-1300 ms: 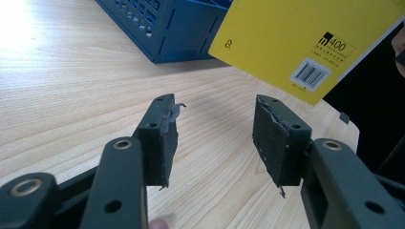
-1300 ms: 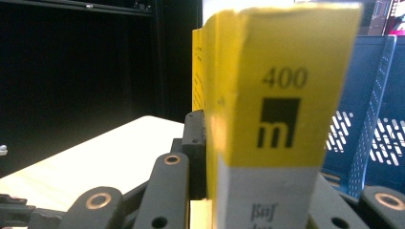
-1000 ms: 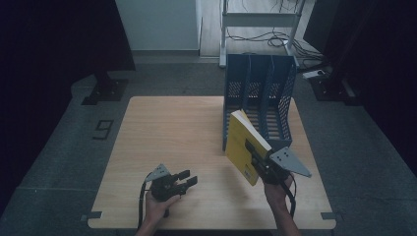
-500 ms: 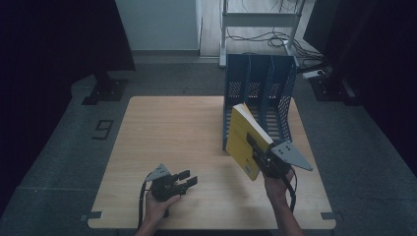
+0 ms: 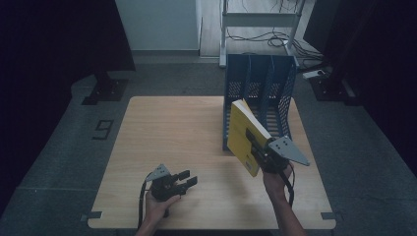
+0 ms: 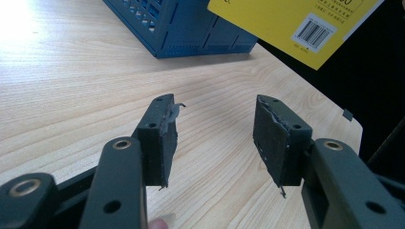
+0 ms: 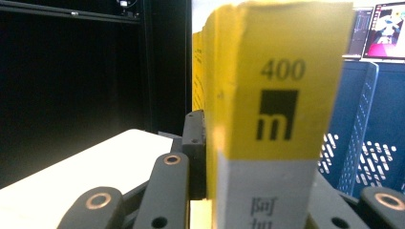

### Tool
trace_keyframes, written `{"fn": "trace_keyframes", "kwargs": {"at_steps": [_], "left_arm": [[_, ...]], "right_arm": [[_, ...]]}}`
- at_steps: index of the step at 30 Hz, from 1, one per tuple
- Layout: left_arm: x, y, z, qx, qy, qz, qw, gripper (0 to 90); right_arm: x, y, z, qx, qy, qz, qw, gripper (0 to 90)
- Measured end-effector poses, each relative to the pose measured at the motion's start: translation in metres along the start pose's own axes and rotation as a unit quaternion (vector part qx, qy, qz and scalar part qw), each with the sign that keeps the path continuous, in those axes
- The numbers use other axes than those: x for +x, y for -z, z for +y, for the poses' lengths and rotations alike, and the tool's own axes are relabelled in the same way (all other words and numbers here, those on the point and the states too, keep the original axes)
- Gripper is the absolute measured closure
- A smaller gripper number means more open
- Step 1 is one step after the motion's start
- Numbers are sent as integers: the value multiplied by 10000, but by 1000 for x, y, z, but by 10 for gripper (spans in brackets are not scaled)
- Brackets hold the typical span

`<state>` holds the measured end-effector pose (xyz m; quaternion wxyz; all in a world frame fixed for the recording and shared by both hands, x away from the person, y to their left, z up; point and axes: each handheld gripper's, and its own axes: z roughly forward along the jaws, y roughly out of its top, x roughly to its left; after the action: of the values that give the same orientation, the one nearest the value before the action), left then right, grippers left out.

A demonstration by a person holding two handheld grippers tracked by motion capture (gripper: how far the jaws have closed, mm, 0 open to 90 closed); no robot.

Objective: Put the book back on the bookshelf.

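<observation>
book [image 5: 244, 133] has crept a little toward the blue file rack [image 5: 260, 93] since the earlier frames, right gripper [image 5: 259, 150] carrying it; left gripper [image 5: 183, 179] hasn't budged. surroundings: wooden table [image 5: 172, 132], the rack standing at its far right edge with three slots open toward the person, a metal shelf frame [image 5: 258, 19] with cables on the floor behind, dark stand [image 5: 105, 88] off the table's far left. rack front sits right behind the book, so its near wall and dividers are what's in the way. hidden/unclear: book covers the lower left of the rack in the high view; in the right gripper view the spine [image 7: 279, 119] blocks most of that gripper's right jaw and the print low on the spine is cut off; the book's top corner looks just short of the rack front, possibly touching, can't tell from this angle. fingers: right pads clamped tight on the book near its lower edge, book tilted, clear of the table. left jaws about halfway apart, nothing between the pads [image 6: 162, 138], resting low over bare wood near the table's front edge, well apart from the book.
</observation>
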<state>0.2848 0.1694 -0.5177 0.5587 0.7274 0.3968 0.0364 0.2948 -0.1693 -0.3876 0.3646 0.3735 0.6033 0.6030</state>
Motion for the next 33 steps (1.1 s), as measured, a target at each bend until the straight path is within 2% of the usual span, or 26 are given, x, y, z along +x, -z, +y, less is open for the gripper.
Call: {"fn": "trace_keyframes", "kwargs": {"at_steps": [33], "left_arm": [[2,3,1,-58,58,26,10000,504]], "right_arm": [[-2,-16,10,-68,57,-253,9996,747]]}}
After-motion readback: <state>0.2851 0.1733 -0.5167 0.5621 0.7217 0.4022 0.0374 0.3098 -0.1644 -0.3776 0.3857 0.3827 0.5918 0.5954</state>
